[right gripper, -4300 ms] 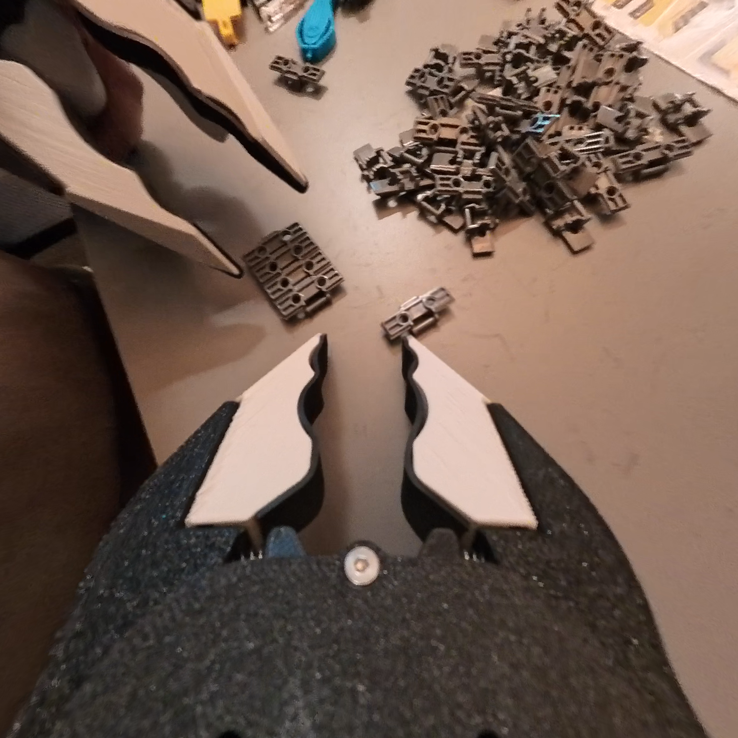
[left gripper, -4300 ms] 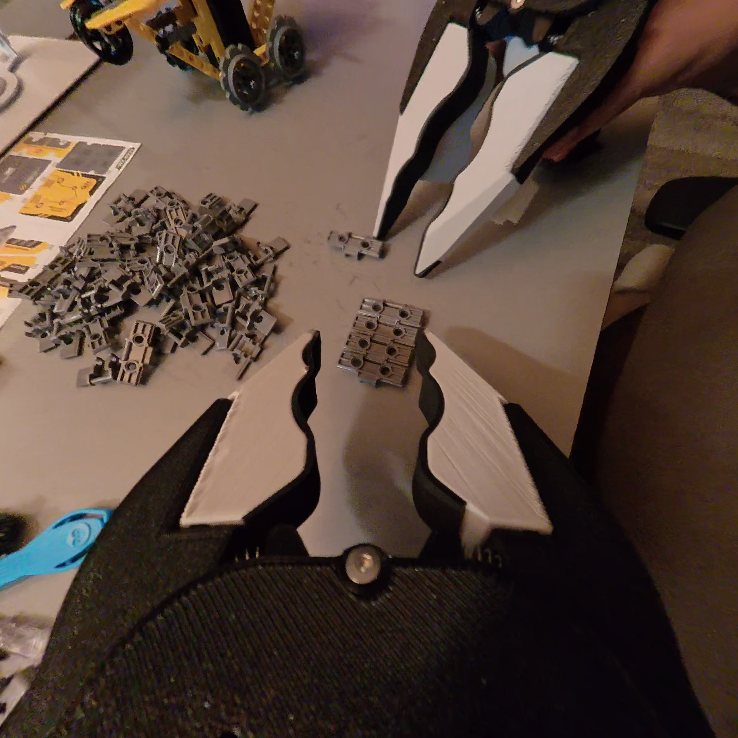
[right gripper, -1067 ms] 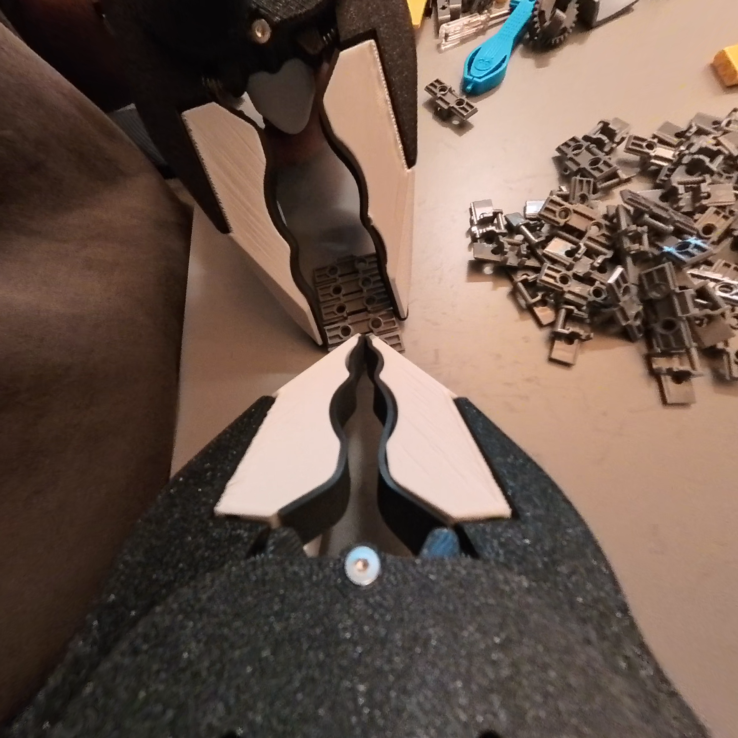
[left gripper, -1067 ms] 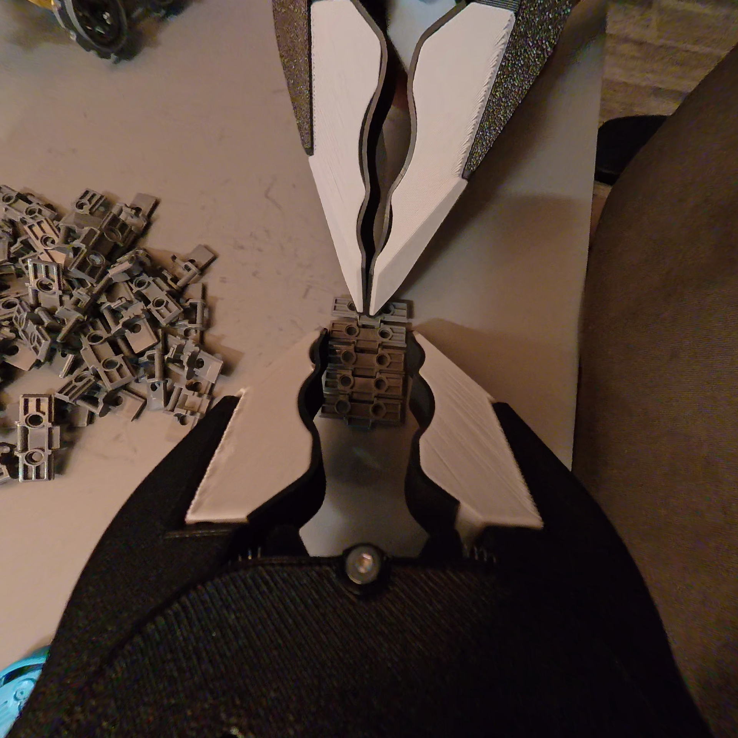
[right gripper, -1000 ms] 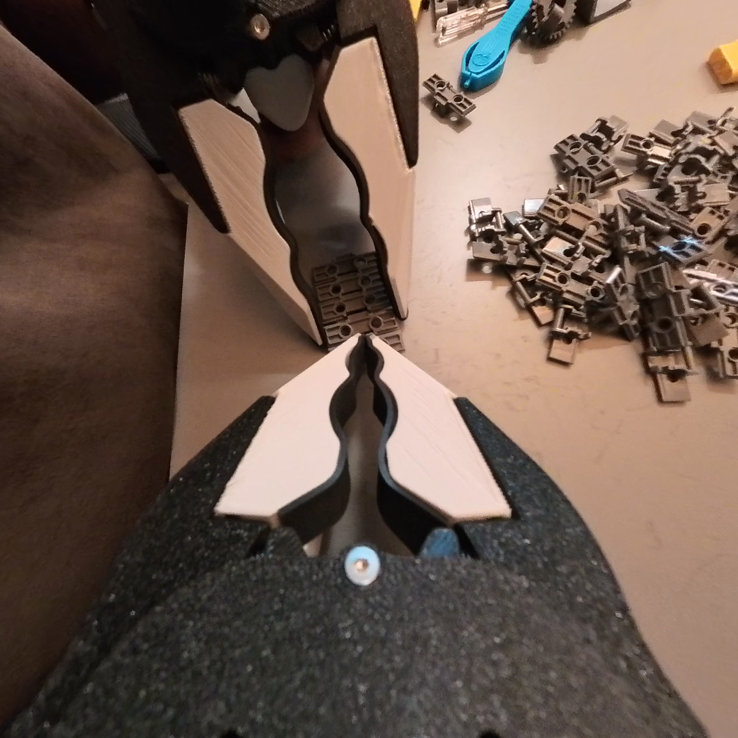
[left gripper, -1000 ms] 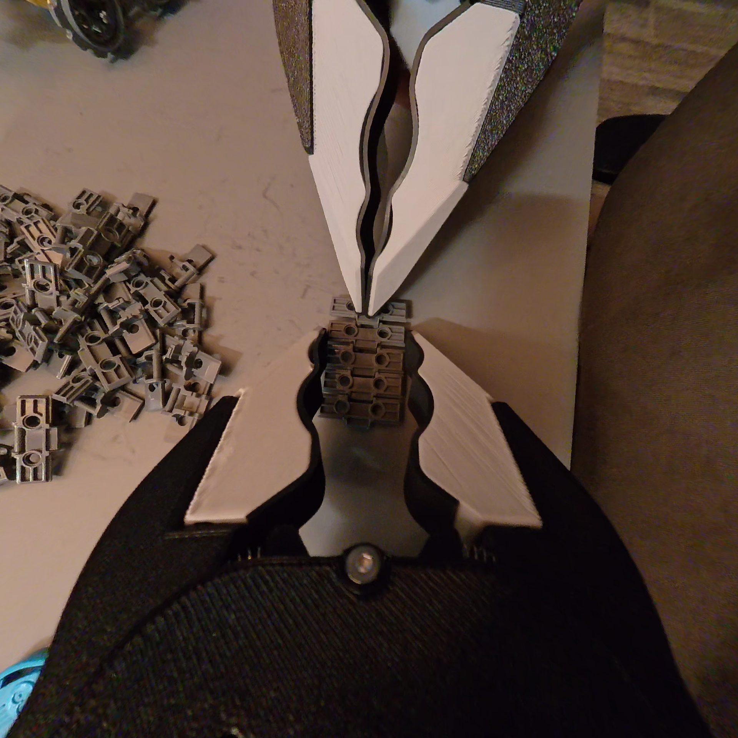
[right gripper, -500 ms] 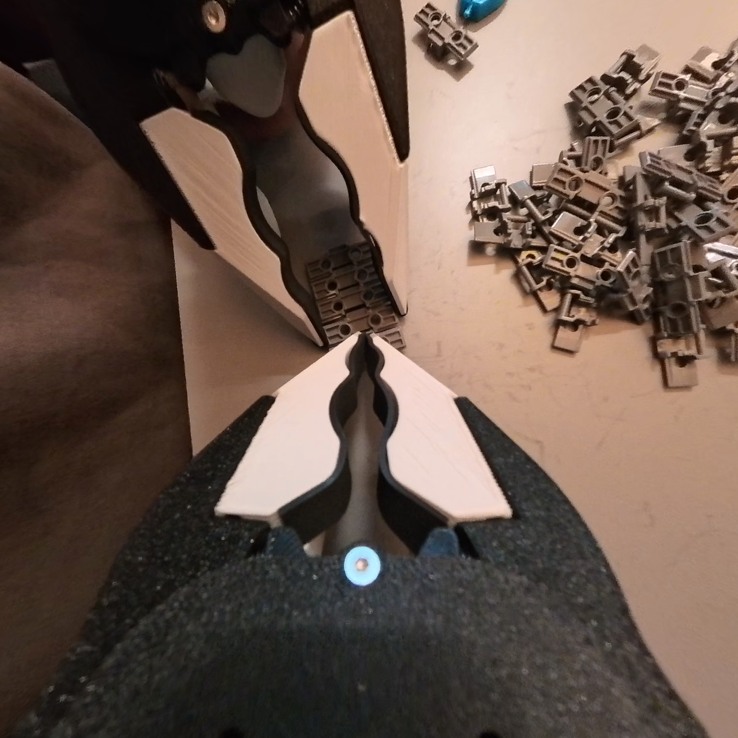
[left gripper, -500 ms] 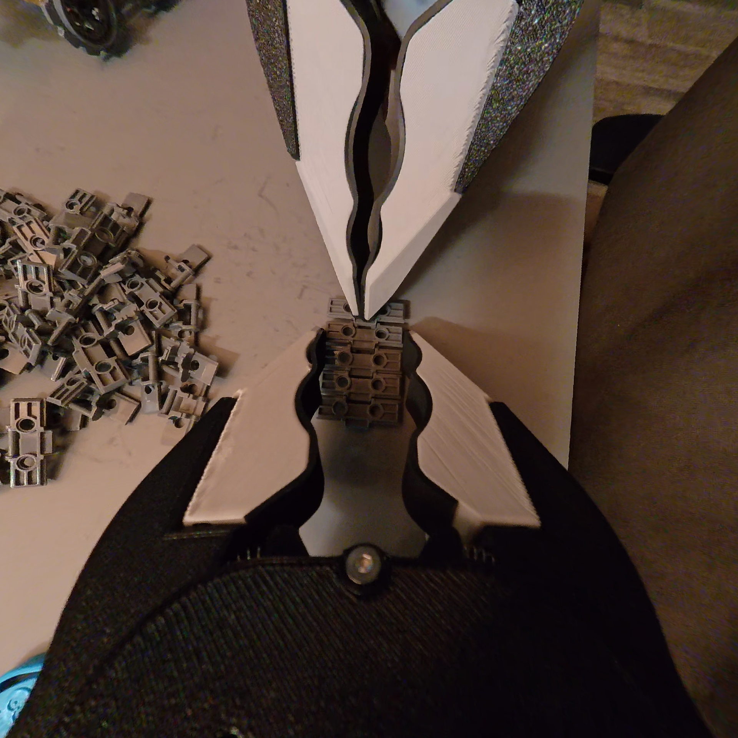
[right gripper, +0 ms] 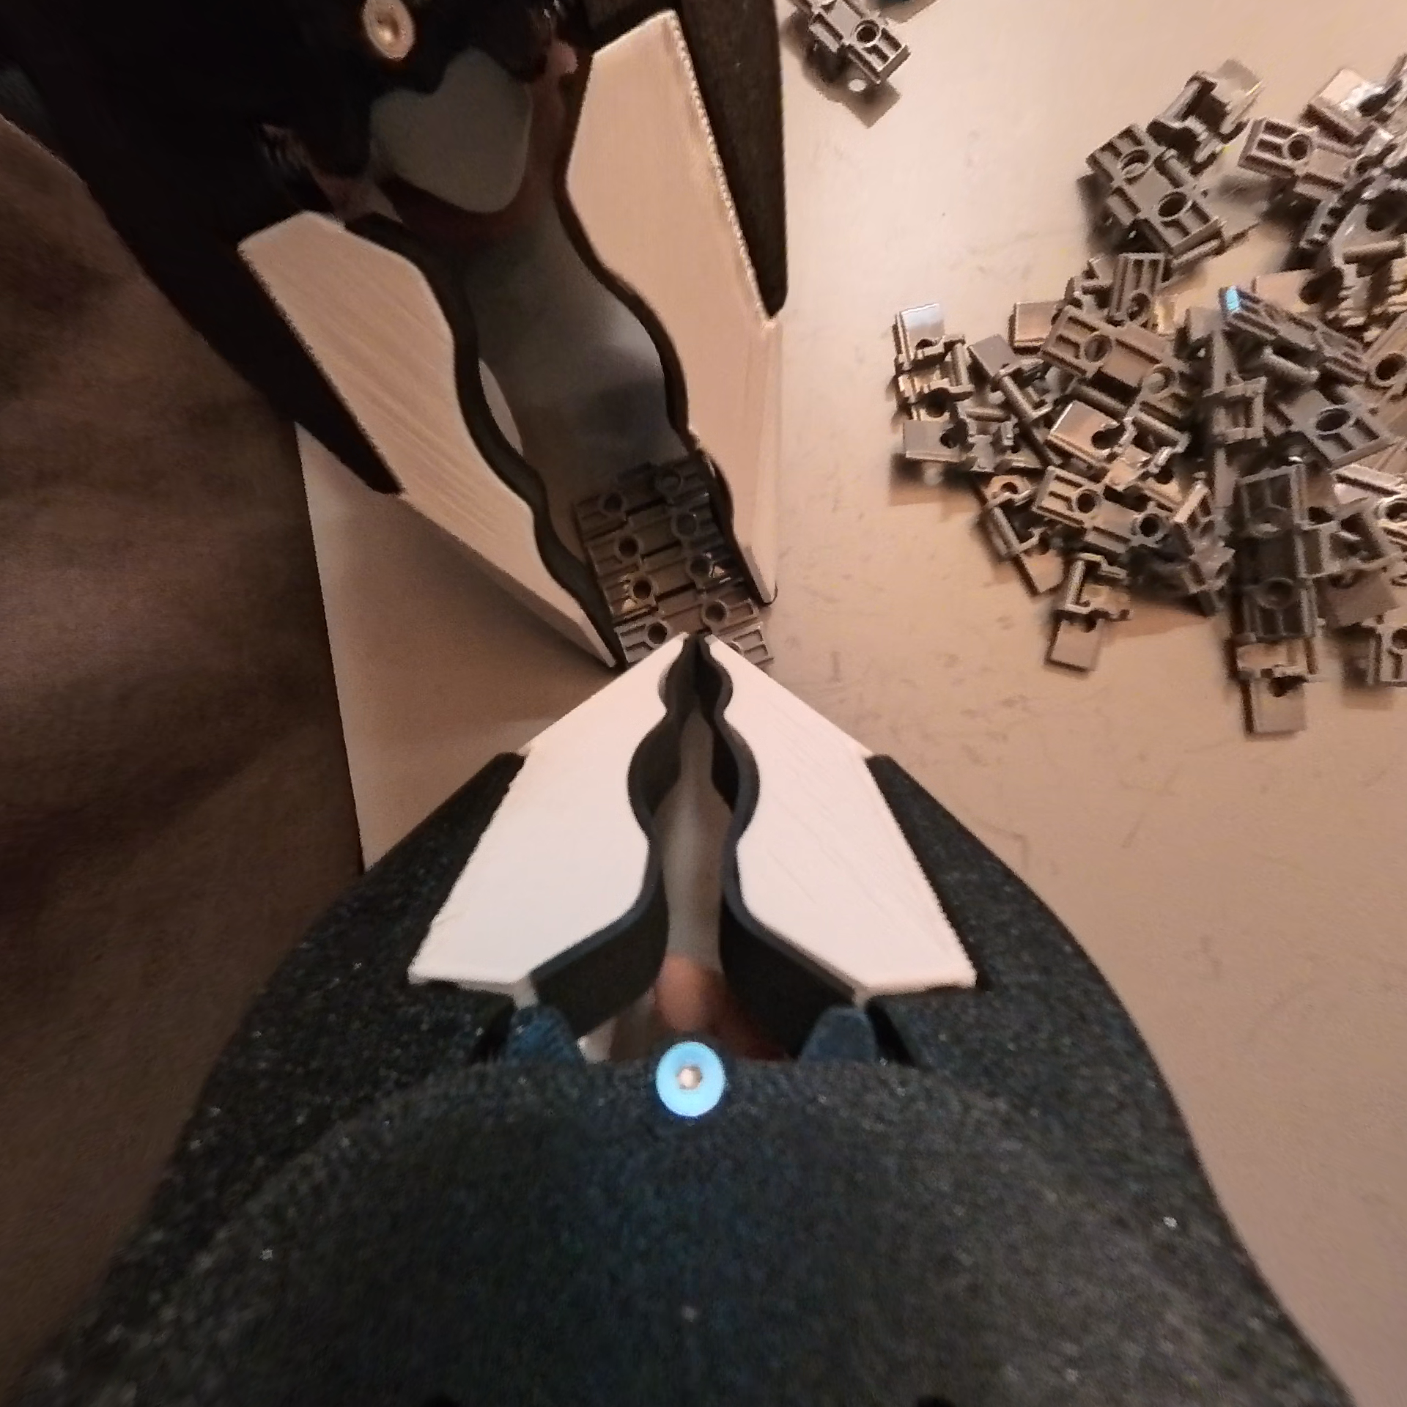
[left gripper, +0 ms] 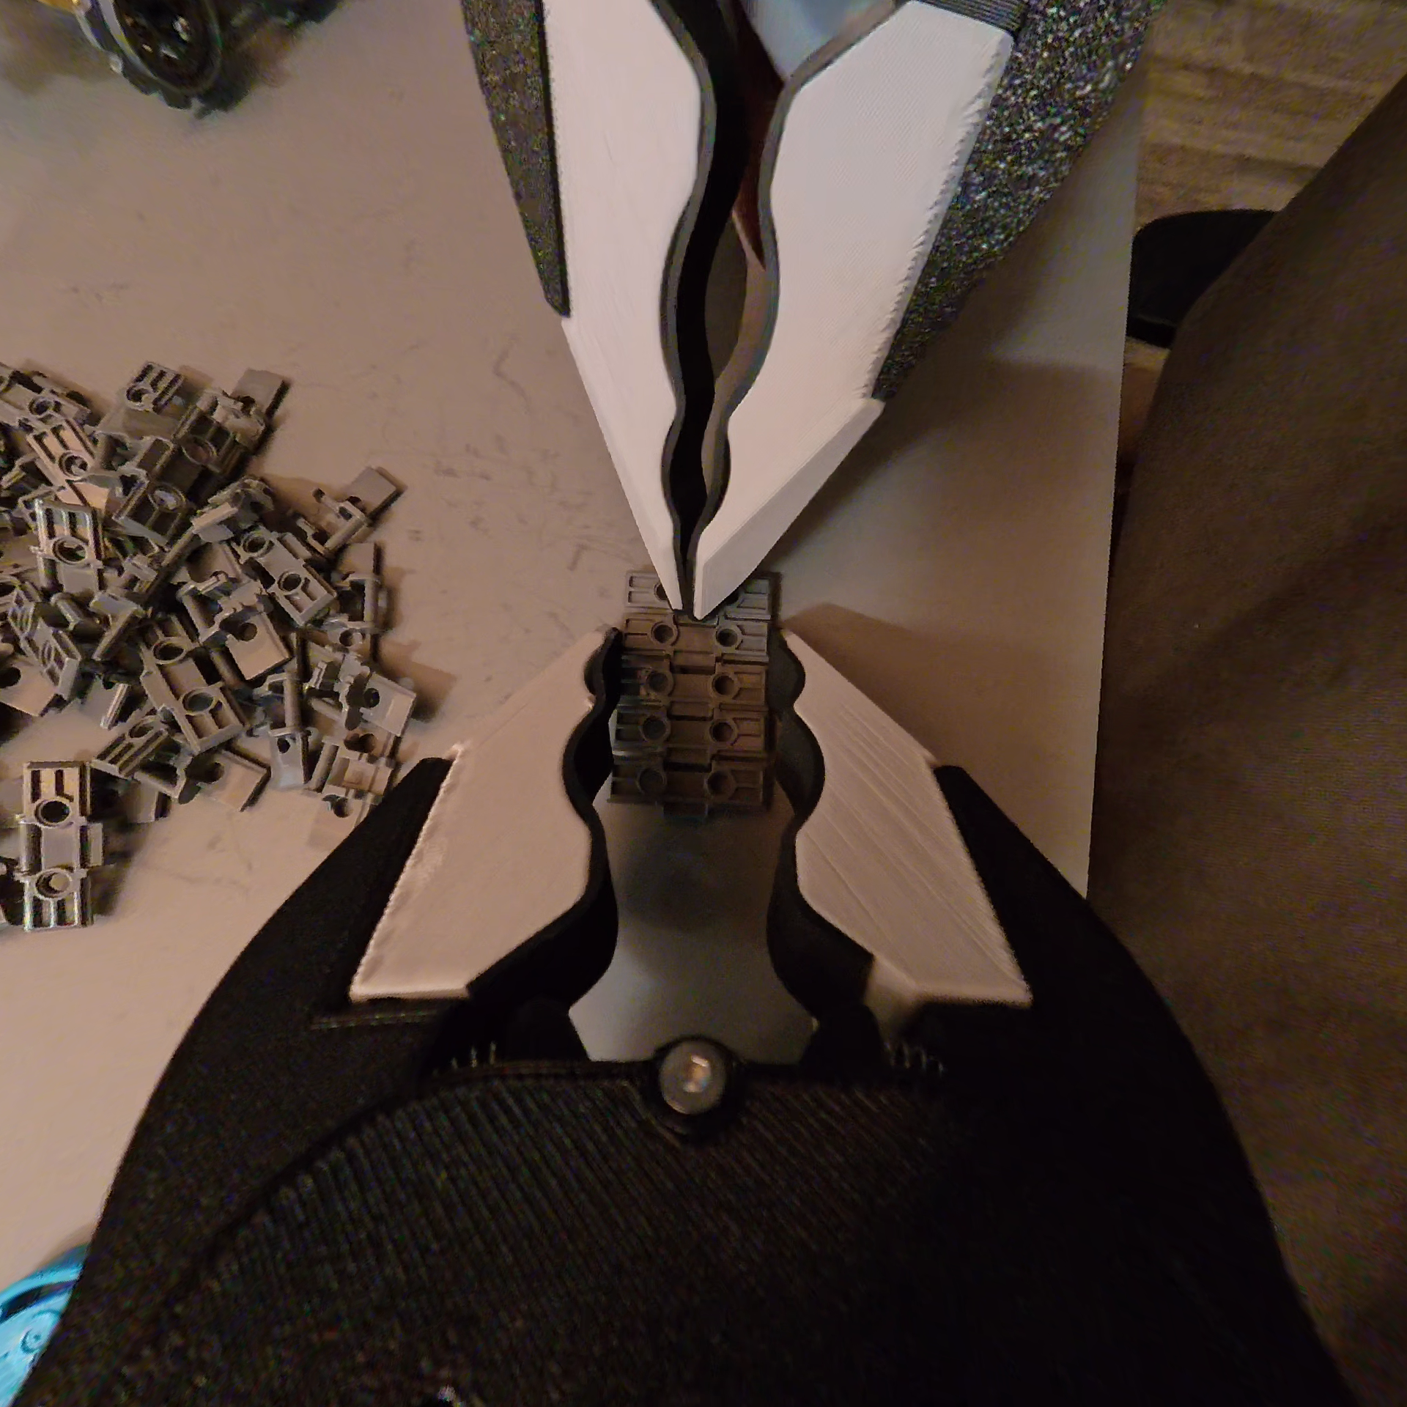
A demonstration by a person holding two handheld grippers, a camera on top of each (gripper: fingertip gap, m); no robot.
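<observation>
left gripper (left gripper: pixel 694 670) clamps the flat grey strip of linked plastic track pieces (left gripper: pixel 694 723), right gripper (right gripper: pixel 699 646) pinched closed on its end link

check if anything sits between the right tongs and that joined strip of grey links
Nothing visible does. The right tongs, tips together, already meet the end link of the strip of grey links, which lies between the left tongs' fingers. The loose link pile lies off to the side.

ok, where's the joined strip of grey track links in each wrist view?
Left wrist view: track strip at centre, between the left gripper fingers.
Right wrist view: track strip above centre, just past the right gripper tips.
Shared landmark: loose link pile.
</observation>
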